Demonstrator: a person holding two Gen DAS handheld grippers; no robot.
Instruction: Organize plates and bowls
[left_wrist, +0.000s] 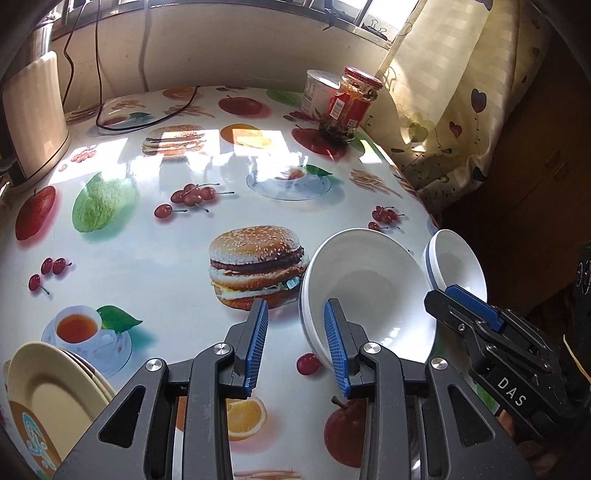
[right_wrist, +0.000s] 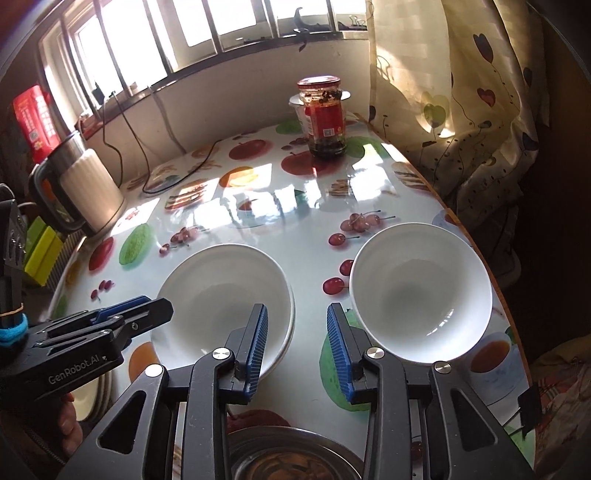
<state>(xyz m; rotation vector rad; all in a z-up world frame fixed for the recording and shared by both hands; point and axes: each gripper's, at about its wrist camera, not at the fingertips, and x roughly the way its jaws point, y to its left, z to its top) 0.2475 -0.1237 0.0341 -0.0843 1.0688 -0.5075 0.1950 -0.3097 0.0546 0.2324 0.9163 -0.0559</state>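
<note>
**Two sets of tongs close in on white bowls**

Here, from my remote seat, both tongs hang over the patterned desk (right_wrist: 303, 221), angled downward. Nearest the right-hand camera, a metal dish (right_wrist: 291, 458) sits at the desk's front edge, below the right tongs (right_wrist: 295, 343). Those jaws stand apart with nothing between them, aimed at the gap between the two white bowls; I judge they are lining up for a rim.

The wide shallow bowl (right_wrist: 225, 291) lies just left of that gap, apparently stacked on another like it, since a second rim peeps out beneath. The deeper bowl (right_wrist: 421, 288) sits just right of it, close to the desk's edge, apart from its neighbour. Stacking them looks like the job ahead.

The left tongs (left_wrist: 295, 343) are also released and empty. One finger hangs in front of the shallow bowl's near rim; whether it touches, I cannot tell. A stack of cream plates (left_wrist: 51, 395) waits at the near left, seemingly already gathered.

Further back, a kettle (right_wrist: 88, 192) stands at left, and a red-lidded jar (right_wrist: 325, 118) in front of a white tub (left_wrist: 317, 90) under the window.
</note>
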